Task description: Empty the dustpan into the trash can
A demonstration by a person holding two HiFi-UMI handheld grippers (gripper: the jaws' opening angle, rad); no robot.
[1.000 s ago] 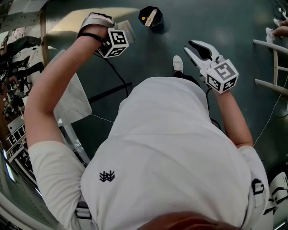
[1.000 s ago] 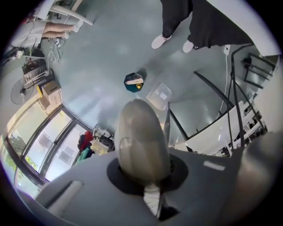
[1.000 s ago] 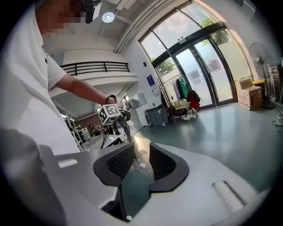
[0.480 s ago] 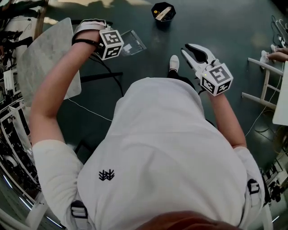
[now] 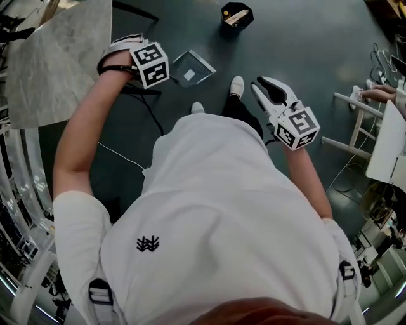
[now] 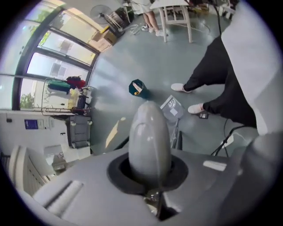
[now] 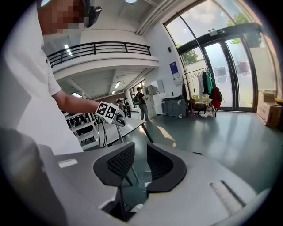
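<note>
A clear grey dustpan (image 5: 190,68) with a white scrap in it hangs low over the dark floor on a thin pole. My left gripper (image 5: 136,52) is shut on the top of that pole. In the left gripper view the dustpan (image 6: 171,107) sits past the closed jaws, near a shoe. The small black trash can (image 5: 236,14) stands on the floor beyond it, with a pale strip inside; it also shows as the trash can (image 6: 137,88) further off. My right gripper (image 5: 261,84) is open and holds nothing. It looks across at the left gripper (image 7: 116,118).
A marble table top (image 5: 51,57) fills the upper left. A white chair (image 5: 358,120) and another person's hand (image 5: 374,94) are at the right. The person's shoes (image 5: 236,86) and a cable (image 5: 149,105) lie on the floor near the dustpan.
The person has turned and the view has swung. The dustpan has come fully into view, now nearer the feet. The table has moved to the upper left. The right gripper has barely shifted.
</note>
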